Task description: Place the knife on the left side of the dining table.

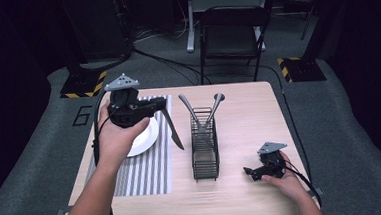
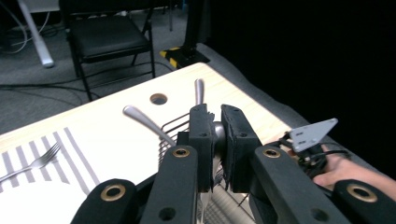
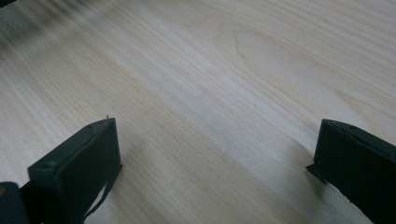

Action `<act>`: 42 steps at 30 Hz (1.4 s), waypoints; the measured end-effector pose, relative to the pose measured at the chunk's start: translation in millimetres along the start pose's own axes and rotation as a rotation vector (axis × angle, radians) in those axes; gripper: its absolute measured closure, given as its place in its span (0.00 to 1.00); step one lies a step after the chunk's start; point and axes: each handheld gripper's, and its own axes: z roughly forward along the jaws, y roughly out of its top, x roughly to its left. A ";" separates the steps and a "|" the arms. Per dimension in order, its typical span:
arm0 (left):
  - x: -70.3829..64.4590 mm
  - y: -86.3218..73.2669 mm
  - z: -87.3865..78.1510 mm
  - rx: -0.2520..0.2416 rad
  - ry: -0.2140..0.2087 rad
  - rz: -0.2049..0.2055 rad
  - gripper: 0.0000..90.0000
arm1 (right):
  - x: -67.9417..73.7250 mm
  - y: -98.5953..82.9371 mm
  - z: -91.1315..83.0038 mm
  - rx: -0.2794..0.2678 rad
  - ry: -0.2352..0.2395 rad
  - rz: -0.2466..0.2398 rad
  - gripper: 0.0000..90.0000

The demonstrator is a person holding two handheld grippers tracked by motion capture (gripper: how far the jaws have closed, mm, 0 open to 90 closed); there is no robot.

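High view: the left claw [image 1: 162, 105] is clamped on the handle end of a long dark-bladed table knife [image 1: 174, 131], which hangs point-down just beside the black wire cutlery basket [image 1: 204, 151] on the pale wood-grain surface [image 1: 249, 119]. The smooth handle could pivot or slip in the pads. Two brushed-metal utensil handles [image 1: 205, 111] lean crossed in the basket and could snag the blade. The glossy white round plate [image 1: 147, 135] sits beneath the claw on a grey-striped mat [image 1: 152, 165].

Left gripper view: the claw's jaws pinch a rounded metal handle; a steel fork [image 2: 32, 163] lies to their left.

Right gripper view: the right claw [image 3: 217, 154] stands wide apart over bare wood.
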 end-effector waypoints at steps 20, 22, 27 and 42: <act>29.4 -43.1 20.2 0.045 0.043 -0.069 0.93 | 0.0 0.0 0.1 -0.001 -0.001 0.000 0.00; 32.2 -46.1 21.0 0.045 0.049 -0.079 0.93 | 0.0 0.0 0.1 -0.001 -0.001 0.000 0.00; 39.7 -53.5 21.6 0.050 0.066 -0.097 0.93 | 0.0 0.0 0.1 -0.001 -0.001 0.000 0.00; 56.9 -73.7 23.0 0.071 0.105 -0.159 0.93 | 0.0 0.0 0.1 -0.002 -0.001 0.000 0.00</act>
